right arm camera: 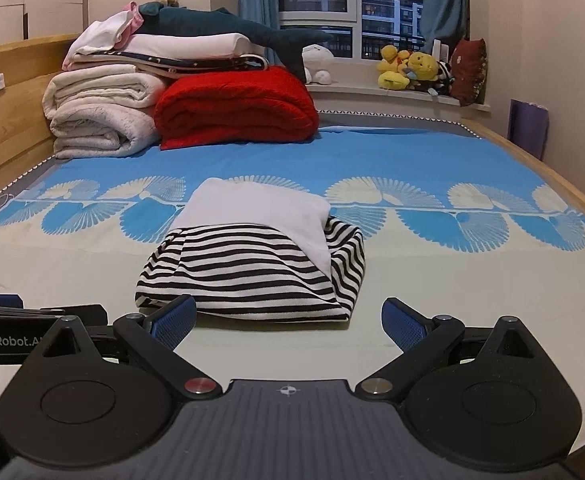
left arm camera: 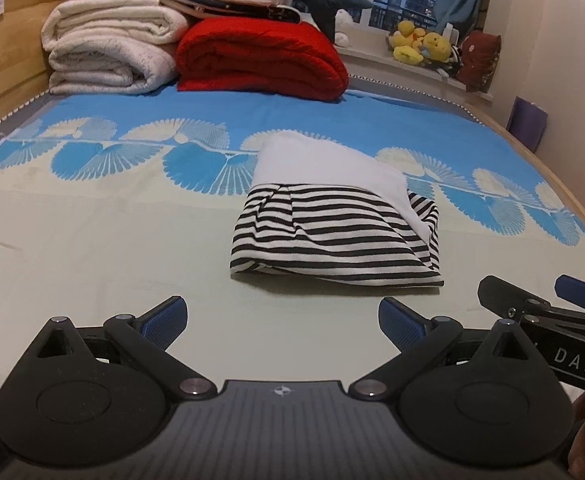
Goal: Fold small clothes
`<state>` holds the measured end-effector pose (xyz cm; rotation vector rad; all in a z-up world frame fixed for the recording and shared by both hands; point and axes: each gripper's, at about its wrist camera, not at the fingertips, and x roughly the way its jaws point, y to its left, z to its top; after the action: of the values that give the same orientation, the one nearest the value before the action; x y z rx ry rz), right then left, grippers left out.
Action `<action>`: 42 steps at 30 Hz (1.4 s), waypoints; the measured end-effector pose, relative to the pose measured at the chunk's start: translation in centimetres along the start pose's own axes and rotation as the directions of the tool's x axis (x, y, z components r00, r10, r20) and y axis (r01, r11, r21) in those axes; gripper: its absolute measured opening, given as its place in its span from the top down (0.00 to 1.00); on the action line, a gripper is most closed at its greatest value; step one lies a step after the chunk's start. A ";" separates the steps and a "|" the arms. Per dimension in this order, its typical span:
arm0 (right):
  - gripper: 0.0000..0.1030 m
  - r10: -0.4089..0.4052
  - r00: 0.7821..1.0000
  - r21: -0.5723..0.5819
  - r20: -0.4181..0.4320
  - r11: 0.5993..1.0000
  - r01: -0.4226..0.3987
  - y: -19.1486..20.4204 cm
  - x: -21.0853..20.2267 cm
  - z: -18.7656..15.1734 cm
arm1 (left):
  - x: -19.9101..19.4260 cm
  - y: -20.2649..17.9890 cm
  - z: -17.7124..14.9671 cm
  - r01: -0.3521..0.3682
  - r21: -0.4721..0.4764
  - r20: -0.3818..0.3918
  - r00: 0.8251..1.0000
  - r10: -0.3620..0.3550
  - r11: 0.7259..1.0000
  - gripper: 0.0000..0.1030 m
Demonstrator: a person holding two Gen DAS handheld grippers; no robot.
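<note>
A small garment (left arm camera: 332, 220), white on top with black-and-white stripes below, lies folded in a compact bundle on the bed sheet; it also shows in the right wrist view (right arm camera: 260, 264). My left gripper (left arm camera: 282, 320) is open and empty, a little short of the bundle's near edge and slightly to its left. My right gripper (right arm camera: 288, 320) is open and empty, just in front of the bundle's near edge; it also shows at the right edge of the left wrist view (left arm camera: 540, 300).
A pile of folded white blankets (left arm camera: 108, 52) and a red blanket (left arm camera: 260, 60) sits at the head of the bed, with a plush shark (right arm camera: 236, 28) on top. Plush toys (right arm camera: 412, 68) line the window sill. A wooden bed frame (right arm camera: 4, 92) runs along the left.
</note>
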<state>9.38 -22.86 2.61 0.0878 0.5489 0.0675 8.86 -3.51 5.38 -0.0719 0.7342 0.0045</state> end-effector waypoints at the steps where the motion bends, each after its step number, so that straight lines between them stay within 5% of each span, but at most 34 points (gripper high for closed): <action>1: 0.04 0.002 1.000 0.002 -0.002 1.000 -0.002 0.1 0.1 0.0 | 0.0 0.1 0.0 0.000 -0.002 -0.002 1.000 0.000 1.000 0.01; 42: 0.04 0.017 1.000 -0.019 -0.017 1.000 -0.017 -0.1 0.4 -0.1 | 0.7 -0.3 -0.1 -0.016 0.006 -0.013 1.000 0.017 1.000 0.01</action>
<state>9.70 -22.87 2.34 0.0735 0.5645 0.0902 9.33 -3.82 4.85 -0.0604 0.7477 0.0178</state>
